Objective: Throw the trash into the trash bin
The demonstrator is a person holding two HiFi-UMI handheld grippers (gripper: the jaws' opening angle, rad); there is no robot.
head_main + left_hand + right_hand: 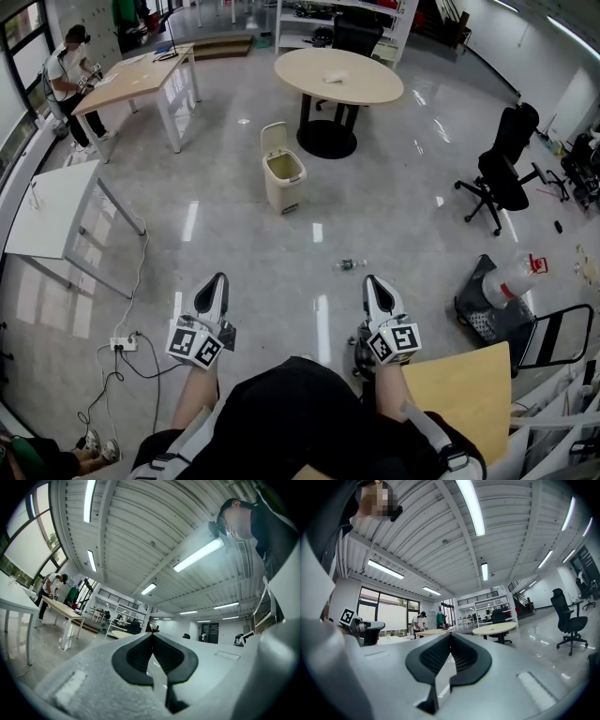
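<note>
In the head view a cream trash bin (pixel 282 180) stands on the grey floor with its lid up, well ahead of both grippers. A small clear plastic bottle (pixel 349 265) lies on the floor between the bin and my right gripper (pixel 371 279). My left gripper (pixel 220 278) is held out level at the lower left. Both are shut with nothing between the jaws. In the left gripper view the left gripper (pixel 152 635) shows its tips meeting, and in the right gripper view the right gripper (pixel 451 634) does too. Neither gripper view shows the bin or the bottle.
A round table (pixel 337 75) stands behind the bin and a black office chair (pixel 502 169) to the right. A white table (pixel 47 211) and a power strip with cables (pixel 122 344) are at the left. A black basket (pixel 483 305) and a yellow board (pixel 464 389) sit at the right. A person (pixel 66 80) works at a far table.
</note>
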